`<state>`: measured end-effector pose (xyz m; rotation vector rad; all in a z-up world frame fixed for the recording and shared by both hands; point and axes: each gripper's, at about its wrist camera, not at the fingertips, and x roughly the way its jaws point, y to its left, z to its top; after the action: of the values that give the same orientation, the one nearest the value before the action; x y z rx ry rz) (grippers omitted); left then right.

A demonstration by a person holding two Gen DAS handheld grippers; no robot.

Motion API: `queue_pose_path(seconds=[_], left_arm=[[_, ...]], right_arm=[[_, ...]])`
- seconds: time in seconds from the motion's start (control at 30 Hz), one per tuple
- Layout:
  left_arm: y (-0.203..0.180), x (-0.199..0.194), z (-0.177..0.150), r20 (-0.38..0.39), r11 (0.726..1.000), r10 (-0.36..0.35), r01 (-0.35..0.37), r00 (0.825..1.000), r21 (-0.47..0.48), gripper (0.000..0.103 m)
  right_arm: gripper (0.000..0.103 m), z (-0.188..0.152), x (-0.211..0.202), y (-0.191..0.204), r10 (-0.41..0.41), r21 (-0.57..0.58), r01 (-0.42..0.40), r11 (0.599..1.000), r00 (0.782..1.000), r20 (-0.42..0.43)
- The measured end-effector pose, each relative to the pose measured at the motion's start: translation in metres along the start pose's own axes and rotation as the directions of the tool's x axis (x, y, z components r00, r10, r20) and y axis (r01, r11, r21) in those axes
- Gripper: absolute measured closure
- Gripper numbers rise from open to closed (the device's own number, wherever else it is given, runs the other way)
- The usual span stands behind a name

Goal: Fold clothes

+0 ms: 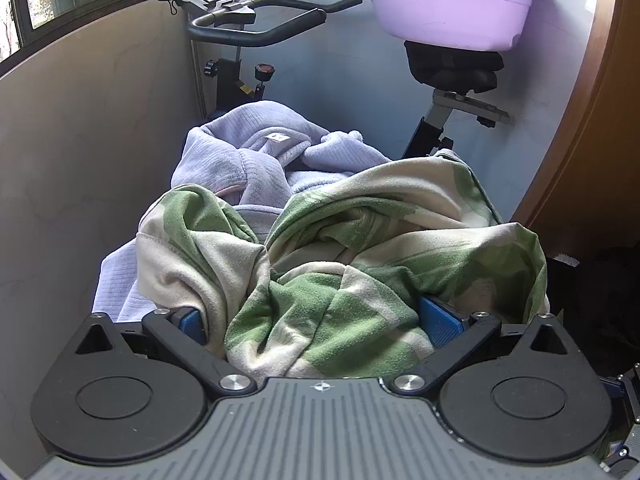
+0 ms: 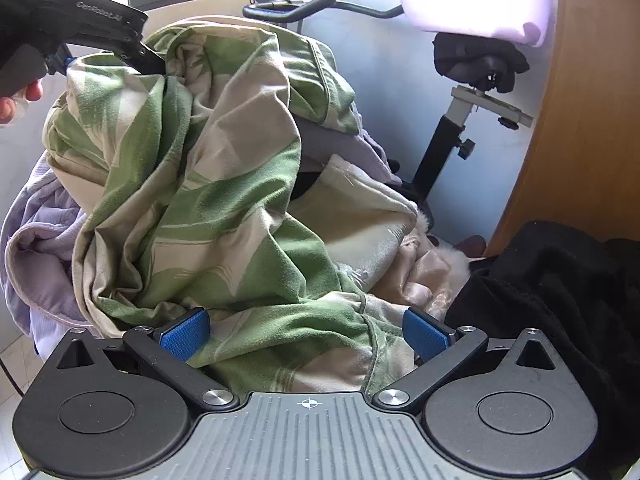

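Note:
A green and cream patterned garment [image 1: 360,240] lies crumpled on top of a clothes pile. My left gripper [image 1: 316,320] is open, its blue pads [image 1: 440,320] wide apart with a bunch of this cloth between them. In the right wrist view the same garment [image 2: 208,168] rises in a heap. My right gripper [image 2: 306,338] is open too, and the lower folds lie between its blue pads [image 2: 186,338]. The left gripper's body [image 2: 104,28] shows at the upper left, its tip buried in the top of the cloth, with a hand [image 2: 16,100] on it.
A lilac fleece garment [image 1: 248,152] lies behind and under the green one. A black garment [image 2: 560,280] and a cream fluffy one [image 2: 432,272] sit to the right. Behind stand an exercise bike [image 1: 256,32], a purple basin [image 1: 452,4] on its saddle, and a wooden panel [image 1: 592,140].

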<state>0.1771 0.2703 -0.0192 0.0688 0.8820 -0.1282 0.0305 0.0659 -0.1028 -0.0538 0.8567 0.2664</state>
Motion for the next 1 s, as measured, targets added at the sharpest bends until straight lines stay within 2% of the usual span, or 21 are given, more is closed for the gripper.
queue_pose_path(seconds=[0.07, 0.43, 0.83, 0.9, 0.93, 1.0], left_arm=[[-0.001, 0.001, -0.003, 0.001, 1.000, 0.005, -0.005, 1.000, 0.006, 0.000], [0.001, 0.006, -0.006, 0.003, 1.000, 0.005, -0.005, 1.000, 0.002, 0.000], [-0.004, 0.009, -0.011, 0.035, 0.998, 0.021, -0.023, 0.999, 0.057, 0.000], [-0.006, 0.011, -0.011, 0.034, 0.997, 0.029, -0.032, 0.999, 0.073, 0.000], [-0.007, 0.012, -0.011, 0.034, 0.996, 0.034, -0.037, 0.999, 0.082, 0.000], [-0.007, 0.012, -0.011, 0.034, 0.995, 0.035, -0.038, 0.999, 0.091, 0.000]], right_arm=[[0.001, -0.004, 0.009, 0.002, -0.007, -0.019, 0.006, 1.000, 0.999, -0.033], [0.001, -0.010, 0.020, 0.016, -0.027, -0.050, 0.025, 0.998, 0.999, -0.037], [0.001, -0.009, 0.027, 0.009, 0.009, 0.022, -0.008, 1.000, 0.998, -0.056], [0.001, -0.011, 0.027, 0.011, 0.040, 0.036, -0.038, 0.999, 0.996, -0.074], [0.002, -0.012, 0.027, 0.012, 0.058, 0.040, -0.054, 0.998, 0.995, -0.080], [0.016, -0.013, 0.025, 0.014, 0.088, 0.044, -0.085, 0.995, 0.993, -0.083]])
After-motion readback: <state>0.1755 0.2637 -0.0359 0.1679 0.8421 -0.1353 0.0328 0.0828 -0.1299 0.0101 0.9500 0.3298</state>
